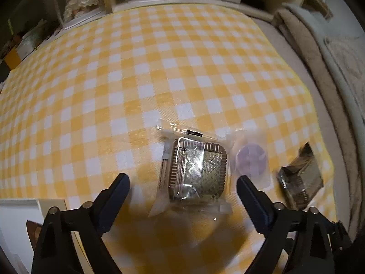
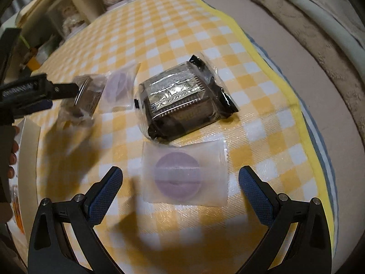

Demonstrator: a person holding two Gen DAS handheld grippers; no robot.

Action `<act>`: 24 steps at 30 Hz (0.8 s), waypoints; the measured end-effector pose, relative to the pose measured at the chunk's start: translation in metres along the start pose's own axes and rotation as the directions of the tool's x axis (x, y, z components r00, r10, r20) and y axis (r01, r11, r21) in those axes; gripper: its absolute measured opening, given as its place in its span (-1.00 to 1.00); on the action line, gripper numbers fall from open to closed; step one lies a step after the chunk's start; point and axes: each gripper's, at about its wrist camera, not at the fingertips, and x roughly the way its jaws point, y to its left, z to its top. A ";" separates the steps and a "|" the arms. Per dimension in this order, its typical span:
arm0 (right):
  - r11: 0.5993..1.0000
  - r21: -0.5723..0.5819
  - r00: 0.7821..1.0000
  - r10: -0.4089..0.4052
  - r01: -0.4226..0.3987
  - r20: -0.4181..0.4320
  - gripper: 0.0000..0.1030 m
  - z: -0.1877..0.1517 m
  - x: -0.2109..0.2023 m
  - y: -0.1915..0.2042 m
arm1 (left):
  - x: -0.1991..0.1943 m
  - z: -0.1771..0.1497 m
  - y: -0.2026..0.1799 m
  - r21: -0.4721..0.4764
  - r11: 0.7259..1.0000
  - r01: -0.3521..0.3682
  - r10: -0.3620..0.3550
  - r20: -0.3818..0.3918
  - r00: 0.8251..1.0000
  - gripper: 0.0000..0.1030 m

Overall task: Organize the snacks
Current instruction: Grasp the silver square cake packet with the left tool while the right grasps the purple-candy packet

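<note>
The yellow-and-white checked cloth covers the whole work surface, and every snack lies on it. In the left wrist view the left gripper hangs over the cloth with its tongs spread wide, holding nothing; between the fingertips, directly on the cloth, lies a clear-wrapped square pastry in a brown fluted tray with gold foil. Just to the right of that pastry on the cloth is a frosted sachet with a round purple cake inside, and further right, near the cloth's edge, a second dark-wrapped square pastry. A white box edge shows at the cloth's lower left. In the right wrist view the right gripper is likewise opened wide and empty — a translucent sachet holding a round purple cake lies flat on the cloth between its blue-padded fingers. Beyond it, toward the middle of the cloth, sits the dark-wrapped square pastry with a shiny foil top, its wrapper touching the sachet's far edge. The other gripper reaches in over the cloth's left side above blurred packets.
</note>
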 end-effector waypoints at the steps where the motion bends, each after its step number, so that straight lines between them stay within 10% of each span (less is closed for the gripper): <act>1: 1.000 0.005 1.000 -0.005 0.005 -0.004 0.87 -0.001 -0.001 0.000 | 0.006 0.003 -0.002 0.008 1.000 -0.008 0.009 -0.009 1.000 0.63; 7: 0.998 -0.031 0.998 -0.056 0.056 -0.017 0.25 -0.009 -0.005 0.006 | 0.029 0.004 -0.020 0.031 0.999 -0.036 0.037 -0.048 0.998 0.18; 18: 0.999 0.006 0.998 0.041 -0.041 -0.045 -0.55 -0.018 -0.016 -0.003 | 0.018 -0.027 -0.020 -0.030 0.999 0.031 -0.031 -0.010 0.999 0.02; 20: 0.999 -0.001 0.998 0.049 -0.049 -0.044 -1.00 -0.021 -0.022 -0.005 | 0.008 -0.037 -0.016 -0.037 0.999 0.039 -0.039 0.010 0.999 0.02; 24: 0.999 -0.025 0.998 0.039 -0.040 -0.049 -0.99 -0.031 -0.031 -0.008 | -0.018 -0.057 -0.005 -0.055 0.995 0.079 -0.076 0.044 0.996 0.01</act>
